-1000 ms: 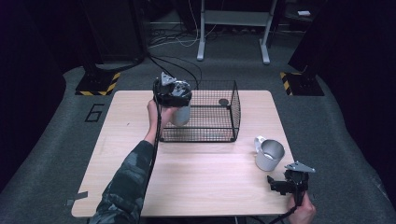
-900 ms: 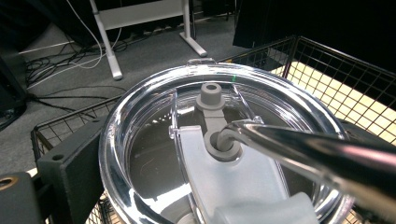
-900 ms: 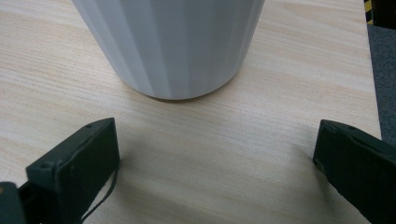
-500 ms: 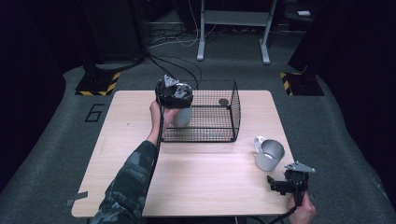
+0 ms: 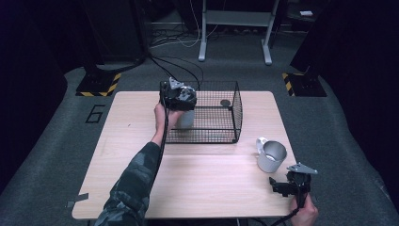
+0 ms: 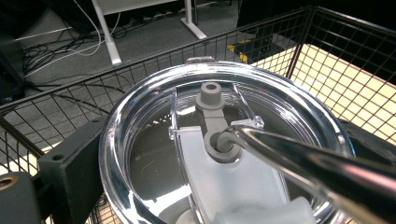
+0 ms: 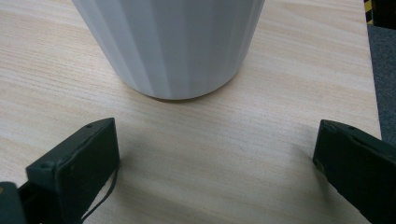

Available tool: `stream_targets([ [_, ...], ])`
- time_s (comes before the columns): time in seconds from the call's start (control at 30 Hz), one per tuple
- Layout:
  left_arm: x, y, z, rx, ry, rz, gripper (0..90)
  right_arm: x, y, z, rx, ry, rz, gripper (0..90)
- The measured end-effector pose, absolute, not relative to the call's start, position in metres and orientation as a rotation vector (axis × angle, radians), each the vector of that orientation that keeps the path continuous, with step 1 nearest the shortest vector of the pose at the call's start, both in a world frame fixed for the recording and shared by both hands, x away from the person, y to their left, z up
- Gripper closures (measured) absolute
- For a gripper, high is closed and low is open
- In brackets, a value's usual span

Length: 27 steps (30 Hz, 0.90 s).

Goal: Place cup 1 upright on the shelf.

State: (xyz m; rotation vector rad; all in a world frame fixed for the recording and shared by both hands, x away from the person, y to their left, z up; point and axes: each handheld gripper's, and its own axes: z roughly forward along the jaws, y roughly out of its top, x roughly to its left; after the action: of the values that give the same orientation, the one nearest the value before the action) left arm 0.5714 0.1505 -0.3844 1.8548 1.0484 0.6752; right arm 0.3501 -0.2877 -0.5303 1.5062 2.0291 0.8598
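Note:
A light tumbler [image 5: 185, 118] with a clear lid [image 6: 140, 116] and a metal straw [image 6: 299, 158] is held upright in the left end of the black wire basket [image 5: 237, 115]. My left gripper [image 5: 179, 98] is shut on it just below the lid, one jaw on each side. I cannot tell whether the tumbler rests on the basket floor. A white ribbed mug [image 5: 271, 156] stands on the table at the right, and its base [image 7: 173, 46] shows close up. My right gripper [image 5: 285, 186] stands open just short of the mug, with bare wood between its fingers [image 7: 77, 161].
A small dark disc [image 5: 225, 102] lies in the far right of the basket. The wooden table [image 5: 207, 188] has bare room in front of the basket and at the left. The right gripper is close to the table's front right corner.
My left gripper has moved slightly right and down with the tumbler, deeper into the basket. The right gripper and the mug have stayed where they were.

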Motion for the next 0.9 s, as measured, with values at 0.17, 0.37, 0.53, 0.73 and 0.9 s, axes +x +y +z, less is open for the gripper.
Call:
stream_targets([
  [0.17,0.574,0.151,-0.389,1.864,1.062,0.676,4.0,0.35,-0.288,-0.53,1.506,2.029,0.86,0.0],
  [0.37,0.576,0.154,-0.394,1.867,1.078,0.676,4.0,0.35,-0.288,-0.53,1.506,2.029,0.86,0.0],
  [0.53,0.577,0.156,-0.396,1.857,1.091,0.67,4.0,0.35,-0.288,-0.53,1.506,2.029,0.86,0.0],
  [0.73,0.579,0.157,-0.4,1.862,1.099,0.669,4.0,0.35,-0.288,-0.53,1.506,2.03,0.86,0.0],
  [0.9,0.579,0.158,-0.401,1.858,1.1,0.664,4.0,0.35,-0.288,-0.53,1.505,2.03,0.859,0.0],
])
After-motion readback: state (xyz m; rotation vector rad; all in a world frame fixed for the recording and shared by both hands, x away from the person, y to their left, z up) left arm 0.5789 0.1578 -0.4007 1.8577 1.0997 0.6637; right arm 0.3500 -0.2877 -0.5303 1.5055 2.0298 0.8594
